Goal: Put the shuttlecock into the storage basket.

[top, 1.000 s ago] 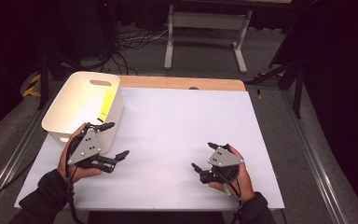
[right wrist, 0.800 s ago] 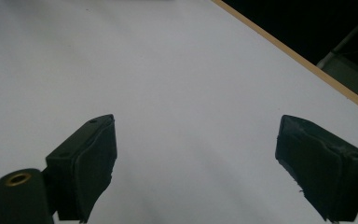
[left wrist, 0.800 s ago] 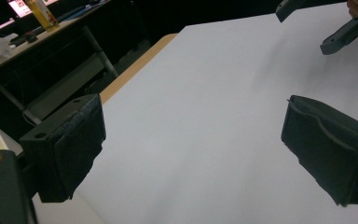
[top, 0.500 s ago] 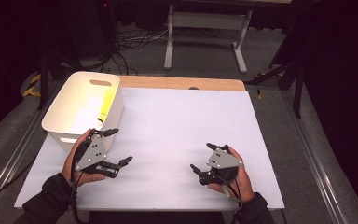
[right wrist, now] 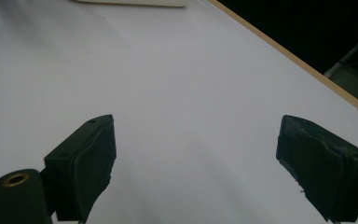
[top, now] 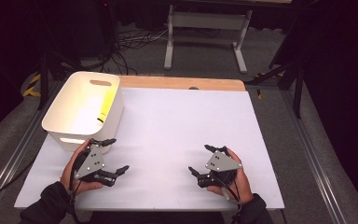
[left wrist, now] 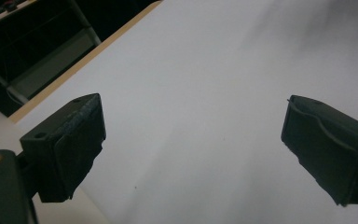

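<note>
Both claws empty on the desk

Left claw (top: 112, 156) has drawn back from the white bin (top: 60, 128) at 10 o'clock — spread; right claw (top: 204, 160) spread too, holding nothing.

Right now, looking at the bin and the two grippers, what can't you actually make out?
- White bin, high view: its near wall hides part of the floor inside, and glare washes out the rest; a yellow thing against the inner wall is too small to identify.
- Left gripper, high view: the grey plate covers its body.
- Right gripper, high view: the hand hides its grip.
- Bin, right gripper view: cut off by the top edge.
</note>
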`<state>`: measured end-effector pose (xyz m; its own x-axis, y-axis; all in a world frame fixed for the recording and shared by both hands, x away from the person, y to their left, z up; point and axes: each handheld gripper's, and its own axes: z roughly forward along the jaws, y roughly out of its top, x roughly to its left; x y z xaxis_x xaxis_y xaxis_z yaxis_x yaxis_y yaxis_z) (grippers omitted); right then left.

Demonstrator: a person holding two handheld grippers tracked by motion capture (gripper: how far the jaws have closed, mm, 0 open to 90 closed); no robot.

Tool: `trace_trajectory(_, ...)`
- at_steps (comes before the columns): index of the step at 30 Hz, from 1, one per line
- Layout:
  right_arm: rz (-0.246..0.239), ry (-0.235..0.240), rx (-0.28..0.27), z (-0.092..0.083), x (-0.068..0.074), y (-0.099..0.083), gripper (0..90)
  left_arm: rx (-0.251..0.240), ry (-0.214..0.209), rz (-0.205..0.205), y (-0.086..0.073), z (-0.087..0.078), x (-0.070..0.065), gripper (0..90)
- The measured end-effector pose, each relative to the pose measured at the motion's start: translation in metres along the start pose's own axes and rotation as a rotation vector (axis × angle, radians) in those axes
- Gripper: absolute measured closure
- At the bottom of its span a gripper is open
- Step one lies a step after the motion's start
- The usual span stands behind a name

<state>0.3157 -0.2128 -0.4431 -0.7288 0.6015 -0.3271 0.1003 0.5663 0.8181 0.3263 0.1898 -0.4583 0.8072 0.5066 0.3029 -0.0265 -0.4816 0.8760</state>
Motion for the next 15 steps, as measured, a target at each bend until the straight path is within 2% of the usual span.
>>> trace_trajectory(4,0.001,0.011,-0.004,0.001,0.002,-0.002,12.6,0.013,0.005,-0.035,-0.011,-0.003,-0.001,6.0)
trace_trajectory(6,-0.005,0.016,0.001,0.002,0.004,-0.003,12.5,0.019,-0.010,-0.058,-0.018,-0.005,-0.001,5.7)
trace_trajectory(8,-0.005,0.021,0.001,0.003,0.005,-0.004,12.5,0.036,-0.012,-0.056,-0.022,-0.006,-0.002,4.6)
trace_trajectory(12,-0.005,0.031,0.004,0.005,0.009,-0.005,11.2,0.037,-0.018,-0.089,-0.029,-0.011,-0.003,3.5)
trace_trajectory(15,-0.021,0.028,0.010,0.006,0.010,-0.005,10.9,0.051,-0.014,-0.081,-0.032,-0.013,-0.005,2.8)
